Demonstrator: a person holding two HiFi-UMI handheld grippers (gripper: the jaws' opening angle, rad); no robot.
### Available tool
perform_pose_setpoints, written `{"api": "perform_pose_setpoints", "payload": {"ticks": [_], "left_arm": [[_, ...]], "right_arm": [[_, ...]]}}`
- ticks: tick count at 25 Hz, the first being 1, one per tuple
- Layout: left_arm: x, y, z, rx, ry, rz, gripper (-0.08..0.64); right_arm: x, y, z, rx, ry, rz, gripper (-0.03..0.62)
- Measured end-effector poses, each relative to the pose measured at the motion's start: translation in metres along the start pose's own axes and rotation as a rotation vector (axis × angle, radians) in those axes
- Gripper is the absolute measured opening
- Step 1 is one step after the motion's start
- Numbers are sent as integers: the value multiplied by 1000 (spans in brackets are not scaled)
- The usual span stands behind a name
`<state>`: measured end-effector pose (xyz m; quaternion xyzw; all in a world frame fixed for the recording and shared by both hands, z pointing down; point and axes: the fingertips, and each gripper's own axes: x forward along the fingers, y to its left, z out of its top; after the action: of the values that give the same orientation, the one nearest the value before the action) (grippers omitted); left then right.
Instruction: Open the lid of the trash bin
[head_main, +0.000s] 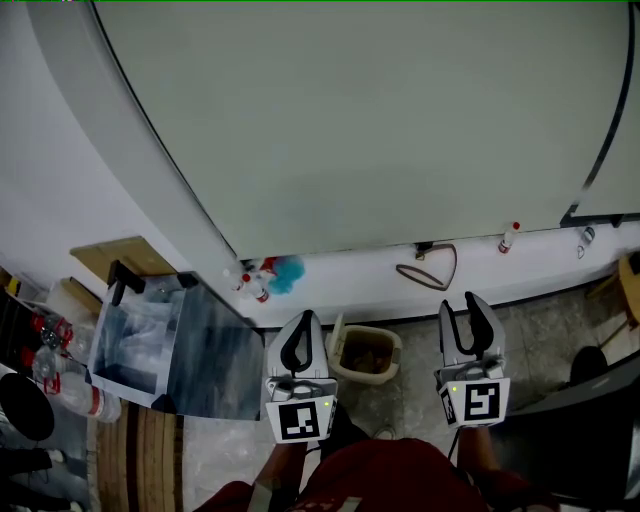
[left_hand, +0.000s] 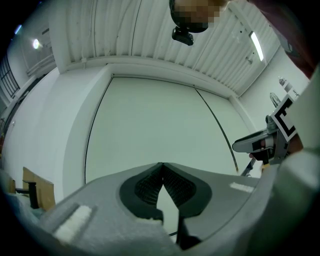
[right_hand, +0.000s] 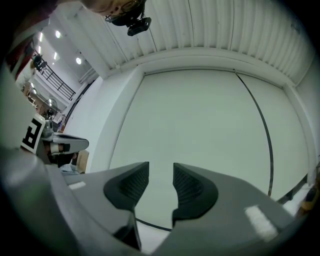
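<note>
Bin (head_main: 366, 352) is flanked by two grippers, lower centre.
Left gripper (head_main: 306, 318) is clenched on nothing; right gripper (head_main: 463, 304) is held released, empty.

Mottled floor (head_main: 545, 325) with a beige trash bin (head_main: 365, 352) beside a white ledge (head_main: 340, 278)

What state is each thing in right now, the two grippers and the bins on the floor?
Left gripper: shut, jaw tips touching, nothing held.
Right gripper: open, nothing between the jaws.
Small beige bin: no lid on it, open top, brownish contents.
Large grey bin: seems open, clear bag showing inside.
</note>
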<state>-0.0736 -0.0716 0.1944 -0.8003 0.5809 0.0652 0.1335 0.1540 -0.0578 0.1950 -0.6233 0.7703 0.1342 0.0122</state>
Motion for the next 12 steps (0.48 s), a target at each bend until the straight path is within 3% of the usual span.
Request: {"api": "perform_pose_setpoints", "payload": {"ticks": [8, 12], "left_arm": [[0, 3, 1, 5, -3, 3, 4], [-1, 2, -2, -4, 11, 3, 3]], "right_arm": [[1, 7, -1, -19, 3, 7, 9], [1, 10, -1, -34, 19, 22, 0]]}}
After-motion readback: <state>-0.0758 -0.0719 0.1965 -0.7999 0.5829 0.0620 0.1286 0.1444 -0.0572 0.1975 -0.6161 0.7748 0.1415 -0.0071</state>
